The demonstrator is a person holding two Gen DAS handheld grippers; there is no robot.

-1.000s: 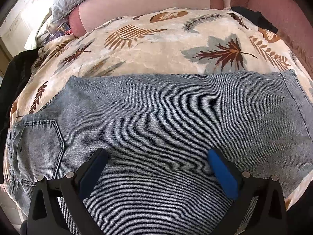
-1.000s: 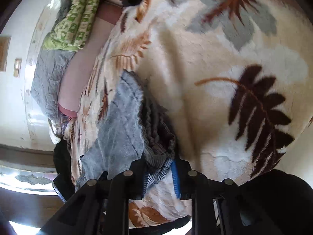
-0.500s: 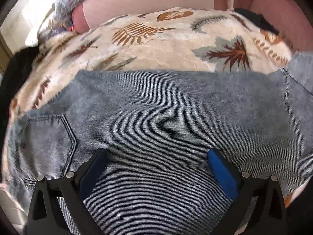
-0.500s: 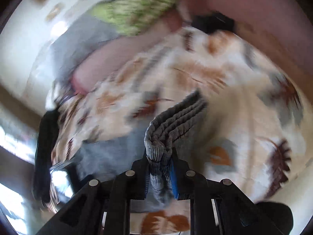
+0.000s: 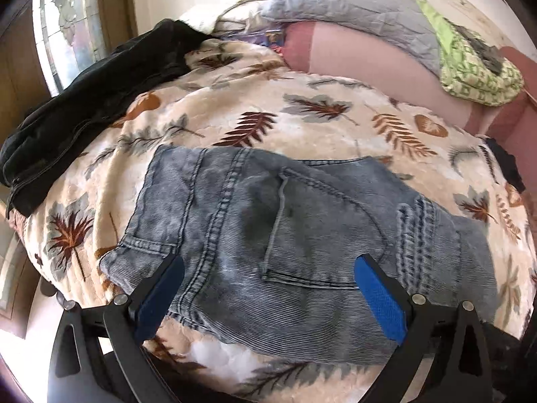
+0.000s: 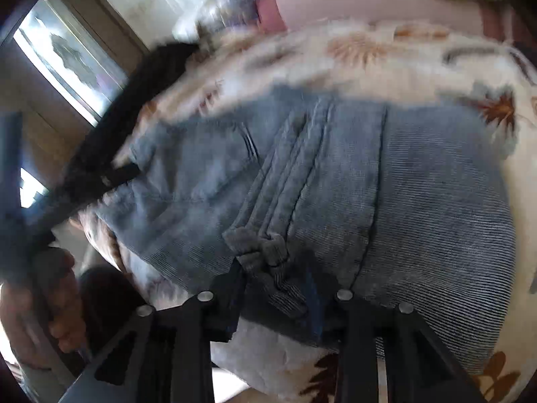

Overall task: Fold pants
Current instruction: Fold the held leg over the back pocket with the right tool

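Left wrist view: the left gripper (image 5: 268, 288) is seen with its jaws spread wide and nothing clamped; the folded grey-blue pants (image 5: 295, 235) lie just beyond and between the blue pads (image 5: 379, 299), flat on the leaf-print blanket (image 5: 235, 100). Farther off to the left a black garment (image 5: 84, 107) is draped, and a grey quilted pillow (image 5: 352, 6) lies at the far end. In the blurred right wrist view, the right gripper (image 6: 275, 288) is opening, with the bunched hems of the pants (image 6: 265, 248) between its jaws.
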